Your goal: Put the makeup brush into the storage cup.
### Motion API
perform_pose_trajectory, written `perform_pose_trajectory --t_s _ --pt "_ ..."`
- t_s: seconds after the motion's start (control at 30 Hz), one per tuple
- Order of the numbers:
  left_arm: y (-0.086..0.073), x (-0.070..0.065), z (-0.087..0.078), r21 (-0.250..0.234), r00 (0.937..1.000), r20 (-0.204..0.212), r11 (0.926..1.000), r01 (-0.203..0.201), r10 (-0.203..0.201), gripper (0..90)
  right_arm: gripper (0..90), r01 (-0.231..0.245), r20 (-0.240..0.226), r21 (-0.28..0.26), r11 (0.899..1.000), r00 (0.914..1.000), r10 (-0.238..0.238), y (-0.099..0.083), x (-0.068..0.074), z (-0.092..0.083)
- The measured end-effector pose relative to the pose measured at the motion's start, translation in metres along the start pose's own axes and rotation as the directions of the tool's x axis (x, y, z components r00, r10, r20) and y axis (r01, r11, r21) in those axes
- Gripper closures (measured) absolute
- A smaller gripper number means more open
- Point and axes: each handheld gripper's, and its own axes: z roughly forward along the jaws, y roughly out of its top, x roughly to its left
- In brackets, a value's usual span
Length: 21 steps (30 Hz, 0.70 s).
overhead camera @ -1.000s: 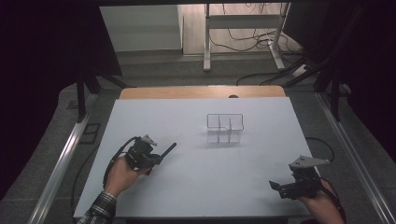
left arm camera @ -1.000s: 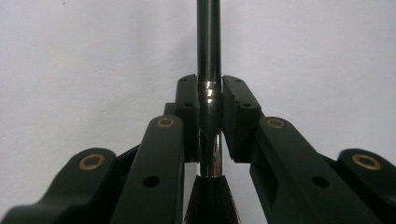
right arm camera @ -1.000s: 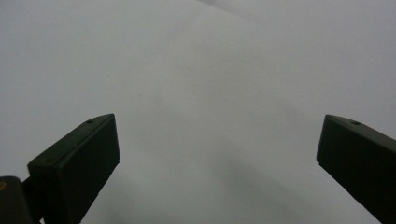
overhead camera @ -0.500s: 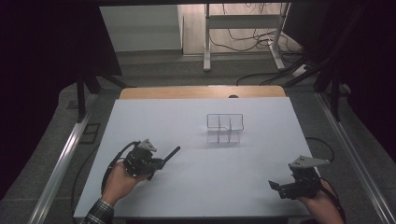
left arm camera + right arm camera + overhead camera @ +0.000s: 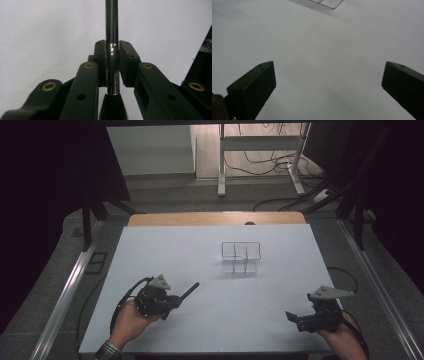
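My left gripper [image 5: 173, 300] [image 5: 111, 53] is near the table's front left and is shut on a black brush [image 5: 189, 290]. In the left gripper view the brush's slim black handle [image 5: 111, 22] runs up and away from the jaws, while its silver ferrule and dark bristles point back toward the camera. In the high view the handle sticks out to the upper right. My right gripper [image 5: 296, 318] [image 5: 328, 85] is at the front right, open over bare white table, nothing between its jaws.
A small clear divided box [image 5: 241, 256] [image 5: 327, 3] stands past the middle of the white table [image 5: 210, 270]. A wooden strip edges the far side. Cables trail from both grippers. A metal stand and dark floor lie beyond.
My left gripper, holding the brush, has drawn back toward the near edge of the table. The right gripper has stayed put.
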Motion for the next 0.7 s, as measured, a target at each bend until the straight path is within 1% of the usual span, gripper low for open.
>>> perform_pose_trajectory --t_s 0.13,0.27,0.47,0.57,0.7 --pt "-0.002 -0.006 -0.001 -0.007 0.9999 0.009 1.0000 -0.007 0.007 77.6 0.0 0.014 0.001 -0.001 1.000 0.9999 -0.014 0.002 0.004 0.001" --pt "-0.003 -0.011 -0.002 -0.011 0.9997 0.020 0.9998 -0.015 0.016 77.6 0.0 0.026 -0.007 -0.010 1.000 0.9996 -0.026 0.005 0.009 0.001" --pt "-0.004 -0.021 -0.002 -0.013 0.9991 0.029 0.9995 -0.030 0.031 77.6 0.0 0.053 -0.023 -0.004 0.999 0.9983 -0.053 0.009 0.016 0.003" --pt "-0.006 -0.024 -0.003 -0.007 0.9987 0.034 0.9992 -0.038 0.038 77.6 0.0 0.086 -0.033 0.005 0.996 0.9958 -0.086 0.010 0.020 0.004" --pt "-0.006 -0.027 -0.003 -0.004 0.9982 0.038 0.9989 -0.047 0.047 77.6 0.0 0.131 -0.051 0.003 0.991 0.9901 -0.130 0.013 0.025 0.005"
